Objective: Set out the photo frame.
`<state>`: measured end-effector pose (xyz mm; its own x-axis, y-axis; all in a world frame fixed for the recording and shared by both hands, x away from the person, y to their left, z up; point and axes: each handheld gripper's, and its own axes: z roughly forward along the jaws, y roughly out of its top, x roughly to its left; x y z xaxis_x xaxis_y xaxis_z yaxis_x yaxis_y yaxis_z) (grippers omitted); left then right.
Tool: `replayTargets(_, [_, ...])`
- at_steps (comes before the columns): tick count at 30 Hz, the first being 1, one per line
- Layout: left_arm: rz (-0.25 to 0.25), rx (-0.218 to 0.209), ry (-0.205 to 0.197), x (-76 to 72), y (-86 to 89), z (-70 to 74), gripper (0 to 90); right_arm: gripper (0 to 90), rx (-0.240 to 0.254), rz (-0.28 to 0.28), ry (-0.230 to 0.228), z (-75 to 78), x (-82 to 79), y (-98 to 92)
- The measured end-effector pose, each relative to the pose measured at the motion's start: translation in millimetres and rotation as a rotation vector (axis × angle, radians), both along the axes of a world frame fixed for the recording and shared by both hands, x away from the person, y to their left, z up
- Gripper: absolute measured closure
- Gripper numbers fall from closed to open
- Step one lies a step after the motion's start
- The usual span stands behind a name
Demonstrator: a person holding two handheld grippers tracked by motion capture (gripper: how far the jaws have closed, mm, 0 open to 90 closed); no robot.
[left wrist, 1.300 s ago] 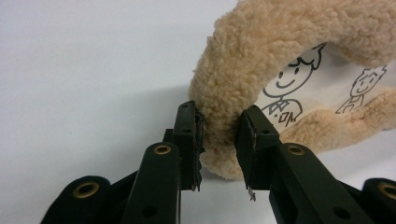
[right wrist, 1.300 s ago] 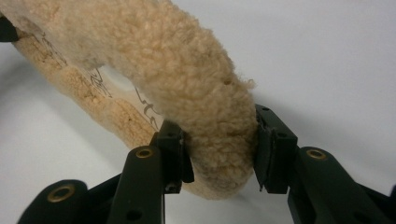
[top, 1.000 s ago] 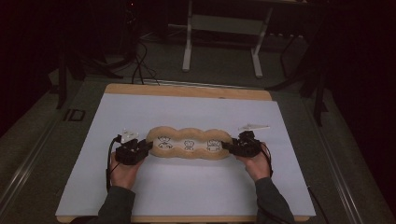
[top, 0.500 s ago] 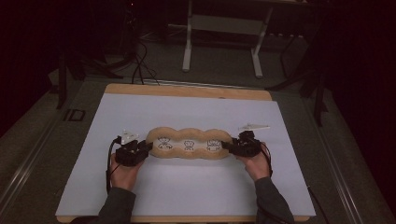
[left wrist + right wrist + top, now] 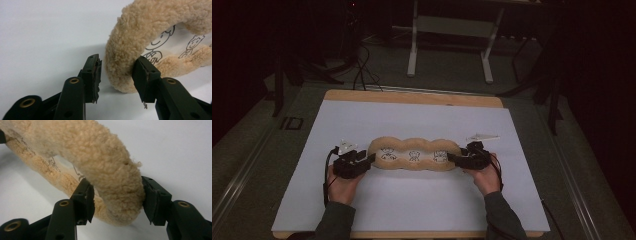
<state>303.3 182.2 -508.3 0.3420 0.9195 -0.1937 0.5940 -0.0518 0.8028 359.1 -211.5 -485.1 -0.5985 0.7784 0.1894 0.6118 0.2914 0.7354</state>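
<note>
A tan fleece piece (image 5: 414,154) with three lobes and a white inner panel of cartoon figures lies across the middle of the white sheet. My left gripper (image 5: 371,159) is at its left end and my right gripper (image 5: 452,159) at its right end. Both sets of jaws have just been opening. In the left gripper view, the fleece rim (image 5: 140,27) stands between the jaws of the left gripper (image 5: 117,72), with a clear gap at one pad. In the right gripper view, the right gripper (image 5: 117,195) straddles the thick rim (image 5: 95,152) loosely.
The white sheet (image 5: 412,120) covers a wooden board (image 5: 412,97) on a grey table. Behind the table a metal stand (image 5: 447,30) and cables (image 5: 362,65) sit on the dark floor. Bare sheet lies in front of and behind the fleece piece.
Both hands have stayed at the ends of the fleece piece. The fleece piece lies in the same place on the sheet.
</note>
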Motion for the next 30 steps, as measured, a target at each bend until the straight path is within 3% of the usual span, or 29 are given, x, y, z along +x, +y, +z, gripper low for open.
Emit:
replayTargets(16, [-0.003,-0.033,-0.014,-10.5,15.3,5.2,52.5,39.1,-0.004,-0.016,-0.035,7.3,-13.7,-13.1])
replayTargets(23, [-0.015,-0.002,-0.016,-21.4,24.2,6.3,51.4,37.9,-0.024,-0.031,-0.051,4.7,-29.9,-24.1])
replayTargets(30, [-0.016,0.025,-0.003,-32.9,28.4,-1.6,51.5,37.7,-0.018,-0.06,-0.061,-5.1,-42.4,-38.5])
